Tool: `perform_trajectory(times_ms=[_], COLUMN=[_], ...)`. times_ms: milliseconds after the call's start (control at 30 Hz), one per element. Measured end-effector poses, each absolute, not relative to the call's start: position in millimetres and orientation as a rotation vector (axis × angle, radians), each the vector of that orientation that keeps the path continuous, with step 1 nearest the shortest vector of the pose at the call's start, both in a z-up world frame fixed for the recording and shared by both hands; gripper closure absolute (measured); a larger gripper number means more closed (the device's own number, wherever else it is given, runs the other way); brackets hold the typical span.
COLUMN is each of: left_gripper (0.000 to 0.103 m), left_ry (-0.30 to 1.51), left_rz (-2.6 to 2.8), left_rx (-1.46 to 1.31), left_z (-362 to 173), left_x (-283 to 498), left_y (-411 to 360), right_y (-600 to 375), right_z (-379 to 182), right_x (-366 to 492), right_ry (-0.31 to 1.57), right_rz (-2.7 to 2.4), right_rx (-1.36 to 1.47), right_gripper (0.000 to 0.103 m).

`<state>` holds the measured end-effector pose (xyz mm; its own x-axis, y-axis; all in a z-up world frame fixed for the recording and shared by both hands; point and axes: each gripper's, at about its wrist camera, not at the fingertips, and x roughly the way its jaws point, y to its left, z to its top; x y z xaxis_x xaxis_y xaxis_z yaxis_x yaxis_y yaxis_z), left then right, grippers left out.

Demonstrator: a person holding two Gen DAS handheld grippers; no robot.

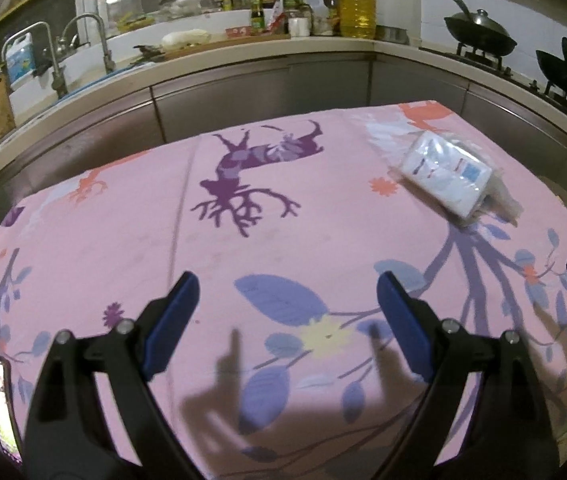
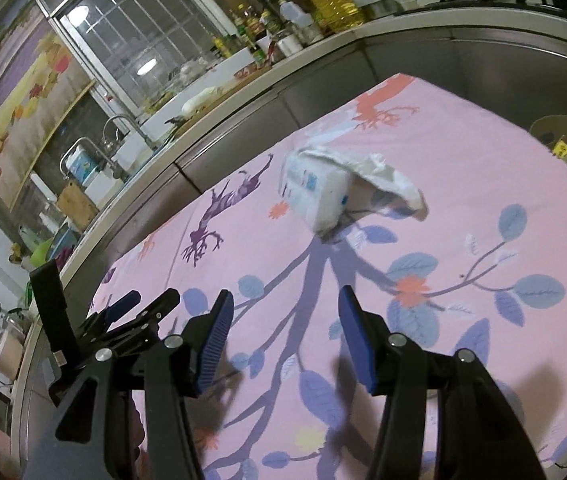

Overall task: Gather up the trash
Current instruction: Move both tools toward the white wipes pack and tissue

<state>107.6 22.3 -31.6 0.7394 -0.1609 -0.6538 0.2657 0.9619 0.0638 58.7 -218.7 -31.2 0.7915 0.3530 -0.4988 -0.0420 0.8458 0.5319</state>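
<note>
A white plastic tissue pack (image 1: 445, 172) lies on the pink patterned tablecloth (image 1: 123, 240) at the far right. In the right wrist view the same pack (image 2: 315, 192) has a crumpled white tissue (image 2: 387, 178) draped over its right end. My left gripper (image 1: 287, 284) is open and empty above the cloth, well short and left of the pack. My right gripper (image 2: 285, 298) is open and empty, a short way in front of the pack. The left gripper (image 2: 123, 304) also shows at the left edge of the right wrist view.
A steel kitchen counter (image 1: 243, 76) runs behind the table with a sink and taps (image 1: 83, 40), bottles (image 1: 355, 12) and two woks (image 1: 483, 36) on a stove. A bin with trash (image 2: 563, 140) stands past the table's right edge. A phone (image 1: 1, 408) is at lower left.
</note>
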Motion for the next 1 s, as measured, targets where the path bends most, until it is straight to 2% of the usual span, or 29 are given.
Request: perform_trajectory(times_ms=[1000], left_gripper=[0.016], left_ry=[0.688], left_rz=[-0.16], left_rx=[0.127], left_z=[-57.5], left_x=[119.4], left_y=[62.5], right_y=[-184.2], right_z=[-42.9], right_x=[64.3], right_ry=[0.703], right_rz=[0.26], right_rx=[0.506], right_gripper=[0.051])
